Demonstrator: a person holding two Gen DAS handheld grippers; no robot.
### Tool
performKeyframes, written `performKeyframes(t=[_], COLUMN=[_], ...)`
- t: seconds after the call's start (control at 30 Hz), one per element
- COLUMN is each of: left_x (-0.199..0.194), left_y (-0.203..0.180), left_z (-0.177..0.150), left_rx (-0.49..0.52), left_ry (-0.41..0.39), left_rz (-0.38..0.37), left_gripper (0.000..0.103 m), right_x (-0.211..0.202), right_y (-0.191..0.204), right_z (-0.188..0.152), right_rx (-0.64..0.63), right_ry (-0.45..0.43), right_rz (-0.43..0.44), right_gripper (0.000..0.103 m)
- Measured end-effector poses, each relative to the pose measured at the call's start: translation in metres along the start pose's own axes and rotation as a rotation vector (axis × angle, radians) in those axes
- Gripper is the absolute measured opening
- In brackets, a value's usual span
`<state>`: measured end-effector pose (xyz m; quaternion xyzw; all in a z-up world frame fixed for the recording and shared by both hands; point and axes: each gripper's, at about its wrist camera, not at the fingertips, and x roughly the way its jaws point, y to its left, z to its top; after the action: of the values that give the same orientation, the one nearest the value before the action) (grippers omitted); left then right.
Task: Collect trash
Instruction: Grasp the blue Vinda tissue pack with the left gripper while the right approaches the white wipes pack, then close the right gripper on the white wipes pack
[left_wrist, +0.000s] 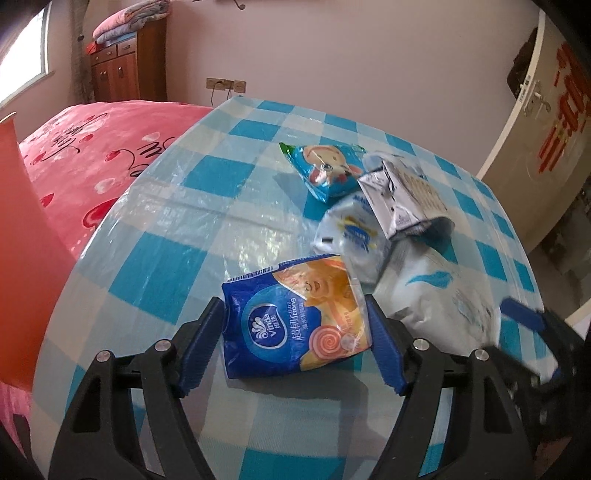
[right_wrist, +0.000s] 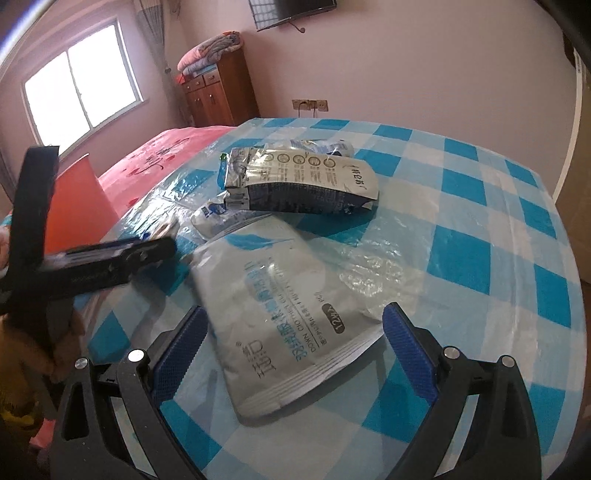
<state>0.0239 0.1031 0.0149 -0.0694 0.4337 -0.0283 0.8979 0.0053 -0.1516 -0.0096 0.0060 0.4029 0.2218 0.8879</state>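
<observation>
1. While your left gripper (left_wrist: 295, 332) sits low over the checked worktop (left_wrist: 184, 206), its blue fingers (left_wrist: 201, 350) stand on either side of the blue Vinda tissue pack (left_wrist: 291, 321); both pads look to be touching the pack's edges, but you cannot tell whether they are pressing on it or only bracketing it.
2. Beyond that pack, from the left wrist view, lies a small blue cartoon snack wrapper (left_wrist: 325, 170), with a crumpled white-and-blue wrapper (left_wrist: 347, 236) between the two.
3. Right of the snack wrapper, a silver foil pouch (left_wrist: 402, 195) leans over the white-and-blue wrapper, and a large grey wipes pouch (left_wrist: 436, 295) lies flat just beside the tissue pack.
4. Your right gripper (right_wrist: 295, 354) hovers over the near end of the same grey wipes pouch (right_wrist: 280, 306); its fingers (right_wrist: 406, 354) are spread wide, apart from the pouch on both sides, grasping nothing.
5. From the right wrist view, the silver foil pouch (right_wrist: 306, 181) lies farther back on the worktop (right_wrist: 461, 240), overlapping the other wrappers.
6. Off the worktop's left edge you have a red-orange bin (left_wrist: 22, 240) and, behind it, a pink bed (left_wrist: 99, 158).
</observation>
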Motion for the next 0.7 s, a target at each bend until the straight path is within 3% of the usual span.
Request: performKeyframes(t=[0.3,0.4,0.7], left_x=[-0.016,-0.019,-0.028], left_y=[0.001,0.002,0.005], left_z=[-0.013,-0.016,-0.019], left_rx=[0.018,0.023,0.026], left_ry=[0.016,0.024,0.031], left_rz=[0.005,0.011,0.022], left_gripper=[0.074,0.074,0.074], right_x=[0.002,0.012,0.009], right_y=[-0.005,-0.007,0.018], right_z=[0.012,0.015,0.008], right_rx=[0.001,-0.006,-0.094], right_ry=[-0.032,-0.002,0.051], right_rz=[0.009,0.017,0.17], right_gripper=[0.094,0.094,0.094])
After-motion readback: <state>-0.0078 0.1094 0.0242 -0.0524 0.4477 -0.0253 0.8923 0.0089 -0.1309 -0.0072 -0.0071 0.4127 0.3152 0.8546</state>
